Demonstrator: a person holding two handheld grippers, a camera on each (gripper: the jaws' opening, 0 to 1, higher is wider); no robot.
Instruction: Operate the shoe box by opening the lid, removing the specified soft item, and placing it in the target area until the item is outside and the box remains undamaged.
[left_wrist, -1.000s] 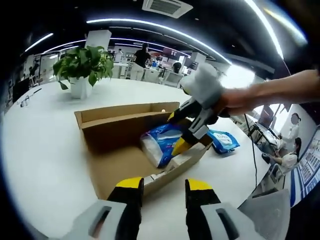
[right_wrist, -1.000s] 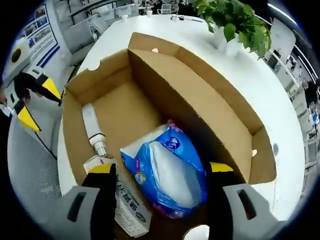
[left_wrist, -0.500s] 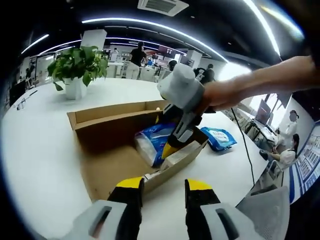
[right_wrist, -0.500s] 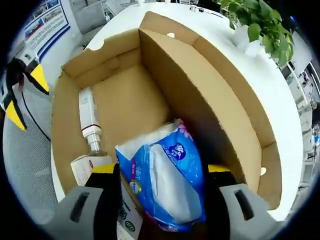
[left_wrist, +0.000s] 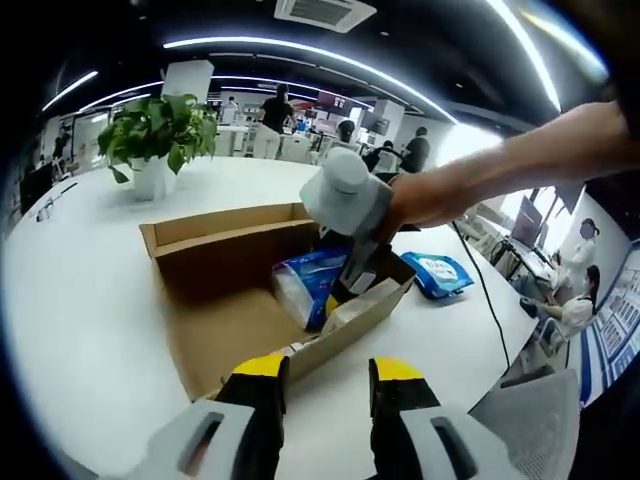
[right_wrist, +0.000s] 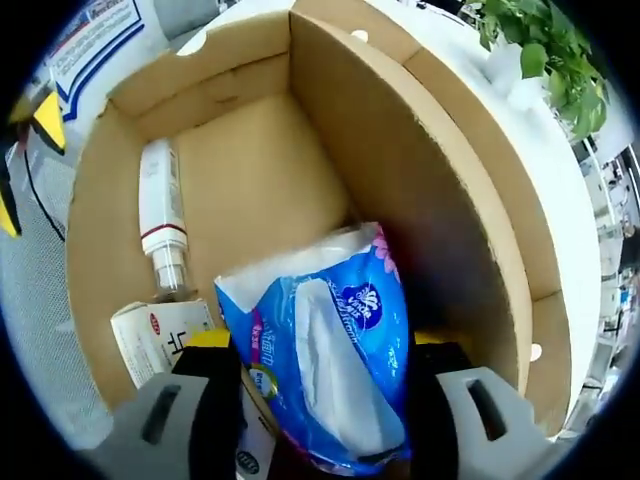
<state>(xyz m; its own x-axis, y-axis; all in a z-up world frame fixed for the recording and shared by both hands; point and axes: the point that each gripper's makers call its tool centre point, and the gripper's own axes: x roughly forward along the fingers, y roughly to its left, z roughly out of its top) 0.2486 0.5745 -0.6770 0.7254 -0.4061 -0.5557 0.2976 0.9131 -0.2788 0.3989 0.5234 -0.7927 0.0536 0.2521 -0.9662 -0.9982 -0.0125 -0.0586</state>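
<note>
Both jaws of the right gripper (right_wrist: 315, 350) clamp the blue plastic tissue pack (right_wrist: 325, 375), hiding its sides, inside the open brown cardboard box (right_wrist: 420, 170); the left gripper (left_wrist: 322, 372) hangs parted, empty, at 6 o'clock.

Potted plant (left_wrist: 160, 135) on white table (left_wrist: 90, 290), second blue packet (left_wrist: 440, 274) on table, white bottle (right_wrist: 160, 225), small carton (right_wrist: 165, 340)
</note>
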